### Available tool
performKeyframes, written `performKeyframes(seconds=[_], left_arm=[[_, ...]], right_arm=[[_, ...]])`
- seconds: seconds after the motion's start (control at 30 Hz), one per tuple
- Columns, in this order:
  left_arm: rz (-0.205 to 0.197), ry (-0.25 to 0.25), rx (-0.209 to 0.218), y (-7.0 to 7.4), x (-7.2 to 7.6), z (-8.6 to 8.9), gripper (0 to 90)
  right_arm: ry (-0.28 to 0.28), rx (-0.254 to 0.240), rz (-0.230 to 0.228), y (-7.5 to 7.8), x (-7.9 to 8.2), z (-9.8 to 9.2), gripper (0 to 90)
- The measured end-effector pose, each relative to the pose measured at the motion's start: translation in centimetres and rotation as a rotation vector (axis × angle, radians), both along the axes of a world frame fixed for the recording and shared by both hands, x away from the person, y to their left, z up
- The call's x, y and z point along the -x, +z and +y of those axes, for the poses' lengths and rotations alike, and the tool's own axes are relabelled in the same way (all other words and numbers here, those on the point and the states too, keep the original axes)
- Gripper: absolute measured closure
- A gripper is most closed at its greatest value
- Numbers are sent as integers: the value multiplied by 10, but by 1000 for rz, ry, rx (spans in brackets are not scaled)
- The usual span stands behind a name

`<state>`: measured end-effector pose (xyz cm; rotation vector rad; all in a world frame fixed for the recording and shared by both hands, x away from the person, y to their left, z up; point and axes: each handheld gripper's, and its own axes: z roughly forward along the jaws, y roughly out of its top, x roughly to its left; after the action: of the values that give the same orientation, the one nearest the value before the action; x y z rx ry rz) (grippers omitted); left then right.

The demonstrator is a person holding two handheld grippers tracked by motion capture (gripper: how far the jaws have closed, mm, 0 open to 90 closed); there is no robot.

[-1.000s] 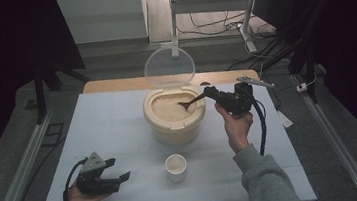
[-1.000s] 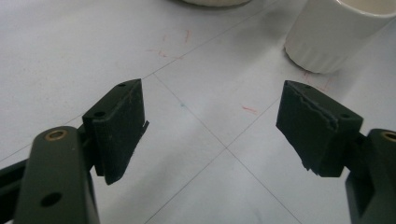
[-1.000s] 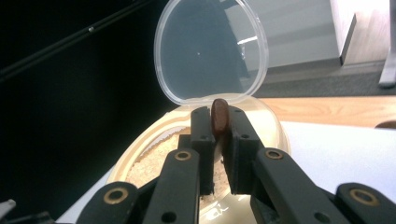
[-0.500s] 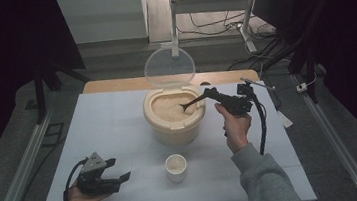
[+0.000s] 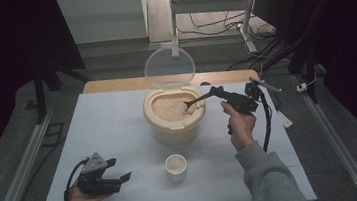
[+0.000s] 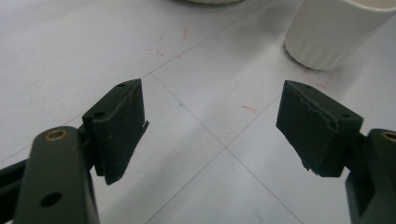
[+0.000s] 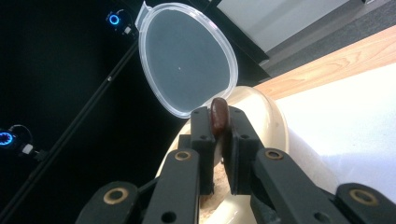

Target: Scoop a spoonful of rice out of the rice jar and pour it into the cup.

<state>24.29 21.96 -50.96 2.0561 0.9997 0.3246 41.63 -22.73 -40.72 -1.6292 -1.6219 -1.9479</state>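
A cream container (image 5: 174, 115) full of pale grain stands mid-table, its clear lid (image 5: 169, 68) hinged upright behind it. My right gripper (image 5: 216, 93) is shut on the handle of a brown wooden spoon (image 5: 194, 101) whose bowl dips into the grain. In the right gripper view the spoon's handle end (image 7: 219, 115) pokes up between the pressed jaws, with the lid (image 7: 187, 58) beyond. A small white cup (image 5: 176, 166) sits in front of the container. My left gripper (image 5: 122, 177) rests open at the table's front left, and the cup (image 6: 334, 30) lies past its spread jaws.
The white table top (image 5: 108, 123) has a wooden strip (image 5: 114, 85) along its far edge. Metal rails (image 5: 22, 167) run along both sides of the table. A cable (image 5: 267, 121) trails from the right gripper down past the person's wrist.
The right gripper and spoon have shifted slightly, the spoon's bowl staying in the grain. The left gripper has not moved.
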Motion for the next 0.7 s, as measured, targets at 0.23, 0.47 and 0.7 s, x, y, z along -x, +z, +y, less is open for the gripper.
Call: performKeyframes(seconds=[0.23,0.47,0.7], left_arm=[[0,6,-3,0,0,0,227],[1,7,-12,-1,-1,0,223],[1,6,-16,-2,-1,0,222]], right_arm=[[-4,-30,10,-2,-1,-4,829],[-3,-40,14,-2,-1,-5,829],[-7,-63,20,-3,-1,-9,829]])
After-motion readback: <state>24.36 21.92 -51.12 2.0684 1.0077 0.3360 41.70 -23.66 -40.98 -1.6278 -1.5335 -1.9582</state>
